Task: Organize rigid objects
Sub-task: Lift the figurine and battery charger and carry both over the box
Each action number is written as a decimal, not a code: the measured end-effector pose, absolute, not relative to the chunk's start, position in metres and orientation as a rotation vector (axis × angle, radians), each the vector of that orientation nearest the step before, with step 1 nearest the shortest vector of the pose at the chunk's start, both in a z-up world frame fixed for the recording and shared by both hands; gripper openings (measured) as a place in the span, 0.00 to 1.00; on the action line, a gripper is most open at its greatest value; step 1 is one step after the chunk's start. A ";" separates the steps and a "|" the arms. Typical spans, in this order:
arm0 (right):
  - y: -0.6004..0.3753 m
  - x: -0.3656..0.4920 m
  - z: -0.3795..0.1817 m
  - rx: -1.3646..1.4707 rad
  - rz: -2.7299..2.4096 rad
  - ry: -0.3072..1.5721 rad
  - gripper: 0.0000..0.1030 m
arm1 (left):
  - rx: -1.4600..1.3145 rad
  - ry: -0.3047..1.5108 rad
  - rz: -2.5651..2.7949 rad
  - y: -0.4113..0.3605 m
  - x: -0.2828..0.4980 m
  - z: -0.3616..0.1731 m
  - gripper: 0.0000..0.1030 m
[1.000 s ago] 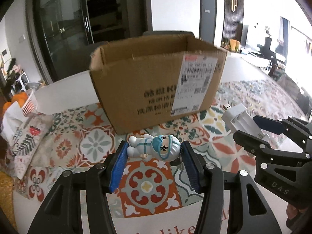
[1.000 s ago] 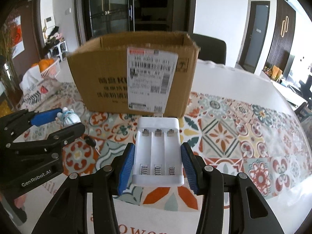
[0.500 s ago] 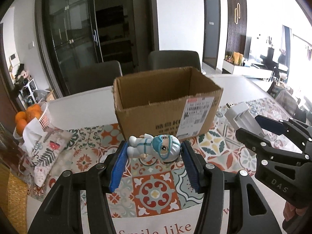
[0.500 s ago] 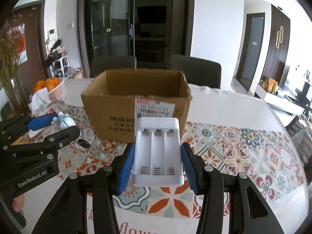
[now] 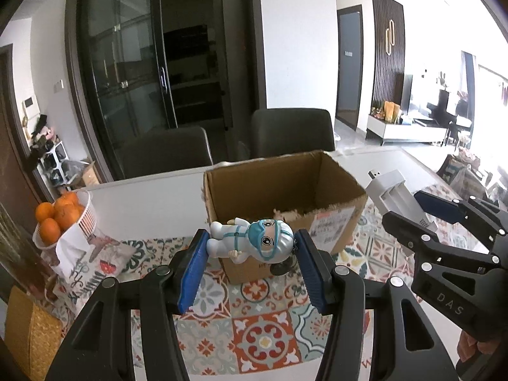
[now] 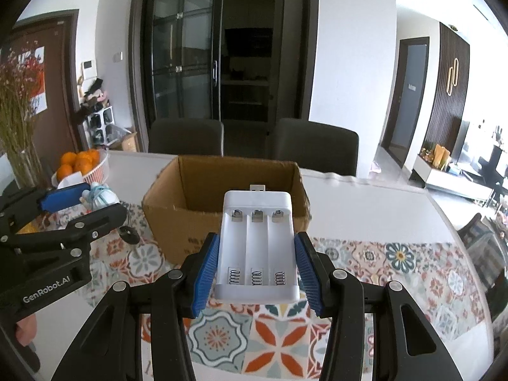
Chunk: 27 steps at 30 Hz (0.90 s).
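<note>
Above a tiled-pattern bench (image 6: 397,255), the left gripper (image 5: 250,265) clamps a small figurine (image 5: 250,243) lying sideways between its blue pads, while the right gripper (image 6: 257,266) grips a white battery charger (image 6: 257,244), its three slots facing up and its plug pointing ahead. Both are held in the air just short of an open cardboard box (image 6: 222,190) standing on the bench. A basket of oranges (image 5: 60,216) sits off to the left.

A: The cardboard box (image 6: 177,222) floor?
B: Hidden behind its near wall and the battery charger (image 6: 257,247).
A: The shipping label (image 5: 333,227)?
B: Print too blurred; the toy figure (image 5: 250,243) covers its left part.
</note>
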State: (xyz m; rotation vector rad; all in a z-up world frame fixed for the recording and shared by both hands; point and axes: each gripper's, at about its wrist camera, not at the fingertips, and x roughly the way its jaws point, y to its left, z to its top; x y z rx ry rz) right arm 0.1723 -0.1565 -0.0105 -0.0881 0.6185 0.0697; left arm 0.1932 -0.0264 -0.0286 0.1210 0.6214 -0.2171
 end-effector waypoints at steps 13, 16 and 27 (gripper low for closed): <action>-0.161 0.233 0.020 -0.067 0.113 0.603 0.47 | 0.087 0.621 -0.236 -0.025 0.250 -0.004 0.53; -0.162 0.248 0.024 -0.070 0.122 0.613 0.47 | 0.092 0.629 -0.242 -0.027 0.266 0.000 0.53; -0.168 0.311 0.016 -0.059 0.172 0.739 0.47 | 0.119 0.700 -0.234 -0.037 0.319 -0.006 0.53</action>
